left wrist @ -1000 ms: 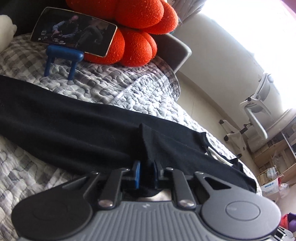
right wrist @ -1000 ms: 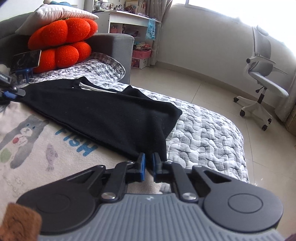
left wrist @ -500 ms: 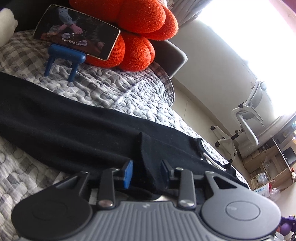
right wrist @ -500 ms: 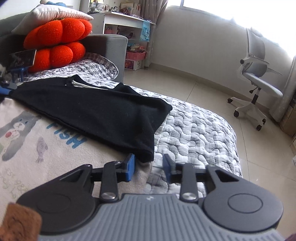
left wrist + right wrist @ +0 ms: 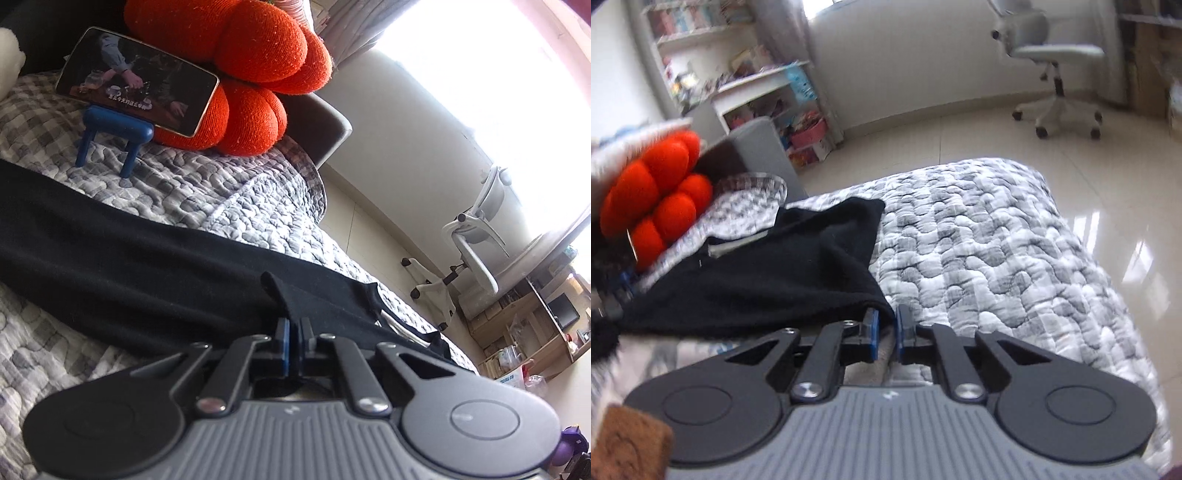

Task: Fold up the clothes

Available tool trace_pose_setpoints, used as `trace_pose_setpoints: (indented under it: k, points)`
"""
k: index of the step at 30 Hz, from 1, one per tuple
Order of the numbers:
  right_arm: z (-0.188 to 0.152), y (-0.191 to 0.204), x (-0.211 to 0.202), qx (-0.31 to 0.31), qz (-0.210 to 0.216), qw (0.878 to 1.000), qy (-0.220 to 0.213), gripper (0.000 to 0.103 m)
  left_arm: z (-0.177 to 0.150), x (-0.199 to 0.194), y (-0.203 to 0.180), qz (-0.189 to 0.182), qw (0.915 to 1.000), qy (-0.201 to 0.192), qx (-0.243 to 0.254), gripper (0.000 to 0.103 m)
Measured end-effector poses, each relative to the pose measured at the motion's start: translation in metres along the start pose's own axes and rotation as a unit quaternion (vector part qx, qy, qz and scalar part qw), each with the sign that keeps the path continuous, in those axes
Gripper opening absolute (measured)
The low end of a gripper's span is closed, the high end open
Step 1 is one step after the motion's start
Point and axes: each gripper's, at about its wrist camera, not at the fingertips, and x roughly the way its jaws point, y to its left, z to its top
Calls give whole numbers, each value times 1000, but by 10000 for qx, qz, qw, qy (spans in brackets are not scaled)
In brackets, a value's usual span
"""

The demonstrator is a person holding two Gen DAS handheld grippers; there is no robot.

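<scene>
Left claw (image 5: 294, 332): clenched on a raised pinch of the black garment (image 5: 155, 273); its jaws have just closed, and a ridge of cloth stands up from between the blue pads.
Right claw (image 5: 885, 334): jaws a little apart and just been opening; the garment's near corner (image 5: 882, 308) lies at the fingertips, reaching into the gap, and I cannot tell whether the pads touch it.
Black garment: spread flat across the bed, running as a long dark band away from the left claw; in the right wrist view it lies left of and beyond the right claw, its far end folded to a blunt corner.
Material: soft, matt, dense knit, with a pale strip showing at one opening.
Printed cloth (image 5: 701, 349): light fabric under the garment's near edge, blurred.
Quilt (image 5: 990, 251): grey and white, puffy pebble stitching, covering the bed on both sides of the garment.
Phone (image 5: 136, 92): beyond the garment, leaning on a blue stand (image 5: 114, 136), screen lit.
Orange cushion (image 5: 255, 74): lobed, nubby, just behind the phone.
Room: glossy pale tiled floor (image 5: 960, 136) past the bed, a white office chair (image 5: 1056, 74), cluttered shelves (image 5: 757, 85) and a bright window.
</scene>
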Motion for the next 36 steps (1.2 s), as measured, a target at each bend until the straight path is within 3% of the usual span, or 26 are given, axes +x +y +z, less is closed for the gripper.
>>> trace_pose_setpoints:
  k: [3,5,6,9,13,14,15,16,19,21,23,25,26,30,33,36]
  points:
    - [18,4,-14,-283,170,9994,-99,20,-1,5,3,37,9998,135,107,4]
    - [36,-2,-23,-80,320,9989,-347,48,-1,6,5,61,9998,159,81,4]
    - [41,-5,-19,8,369,9985,-403,49,-2,6,5,69,9998,144,112,4]
    - [66,-9,14,147,398,9989,-181,49,-3,10,2,82,9996,110,228,4]
    - [88,-24,66,1051,567,9924,291,49,-5,19,0,124,9991,153,372,4]
    - [89,-24,75,1022,463,9929,399,48,-6,20,1,128,9991,163,382,4]
    - [90,-23,84,957,338,9936,503,41,-6,22,2,124,9990,171,390,4]
    - [91,-21,93,892,212,9939,607,9,-6,22,2,97,9990,172,399,4]
    - [95,-2,83,-79,-124,9998,108,3,-3,19,2,-21,9989,152,454,4]
    - [94,15,66,-1096,-106,9927,-498,3,-1,16,1,-134,9986,99,503,4]
    - [89,21,73,-1612,-205,9857,-438,3,1,15,0,-209,9982,61,553,4]
    - [80,16,95,-1766,-350,9837,7,3,-1,21,0,-81,9981,132,596,4]
    - [75,12,99,-1794,-346,9832,17,3,-2,22,1,-66,9979,127,638,4]
    - [81,0,91,-1252,-247,9918,-118,4,-2,20,3,-97,9978,132,641,5]
    - [88,-6,77,-663,-221,9970,-338,20,4,16,8,-240,9987,132,437,5]
    - [92,-20,62,25,133,9993,-361,23,8,14,6,-213,9986,119,467,9]
